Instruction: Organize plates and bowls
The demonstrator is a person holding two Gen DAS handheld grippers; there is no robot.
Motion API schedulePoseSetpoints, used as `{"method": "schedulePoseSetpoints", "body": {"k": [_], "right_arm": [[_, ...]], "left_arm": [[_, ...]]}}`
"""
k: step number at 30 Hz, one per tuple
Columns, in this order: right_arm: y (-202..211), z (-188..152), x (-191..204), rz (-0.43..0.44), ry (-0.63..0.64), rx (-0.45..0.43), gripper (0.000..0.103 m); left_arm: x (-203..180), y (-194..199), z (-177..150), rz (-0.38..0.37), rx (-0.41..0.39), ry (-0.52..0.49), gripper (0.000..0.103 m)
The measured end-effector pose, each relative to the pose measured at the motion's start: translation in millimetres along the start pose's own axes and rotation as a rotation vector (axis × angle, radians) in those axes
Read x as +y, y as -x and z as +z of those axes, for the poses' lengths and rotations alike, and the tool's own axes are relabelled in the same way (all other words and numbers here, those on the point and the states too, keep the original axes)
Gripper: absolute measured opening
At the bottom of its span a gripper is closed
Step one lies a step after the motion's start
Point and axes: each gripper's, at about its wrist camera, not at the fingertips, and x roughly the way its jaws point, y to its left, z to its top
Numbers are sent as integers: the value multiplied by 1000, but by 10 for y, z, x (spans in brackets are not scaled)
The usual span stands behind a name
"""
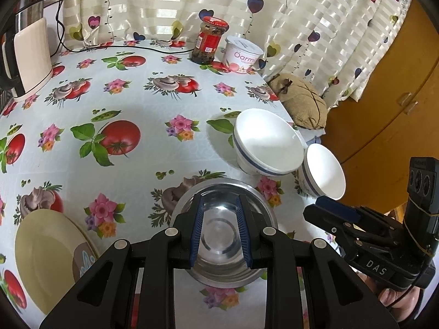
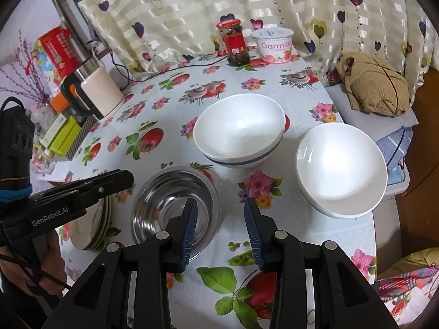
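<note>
Worktop [image 1: 153,109] carries a floral cloth printed with tomatoes and flowers. A steel bowl [image 1: 222,249] sits at the near edge, empty. The left tongs [image 1: 221,230] hang over its hollow, jaws parted, blue pads [image 1: 198,227] clear of metal on both sides as far as the left view shows; nothing is grasped. The right tongs [image 2: 221,235] stand released as well, with only bare cloth between the jaws; their left pad [image 2: 189,235] overlaps the steel bowl's rim in the right view, and contact cannot be told. Two white bowls with a blue band stand beyond the steel bowl: the larger bowl [image 2: 238,134] towards the middle of the worktop, the second bowl [image 2: 341,170] near the right-hand edge. Both are upright, empty and apart from each other in the right view, though they overlap in the left view. A cream plate [image 1: 45,257] lies at the near left; in the right view it reads as a small stack of plates, partly hidden behind the left tool. At the far side, against the curtain [image 1: 192,2], stand a jar [image 1: 208,41] with a red lid and a yogurt tub [image 1: 241,54] just beside it. A kettle [image 2: 98,93] with a black cable occupies the left. A tan bundle [image 2: 376,82] lies off the worktop to the right
</note>
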Motion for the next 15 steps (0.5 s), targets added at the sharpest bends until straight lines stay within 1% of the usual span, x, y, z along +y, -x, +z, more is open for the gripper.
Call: {"method": "schedulePoseSetpoints", "body": {"k": [15], "right_arm": [[25, 104, -100, -5, -16, -19, 35]], "left_arm": [[-124, -62, 128, -16, 2, -18, 25]]}}
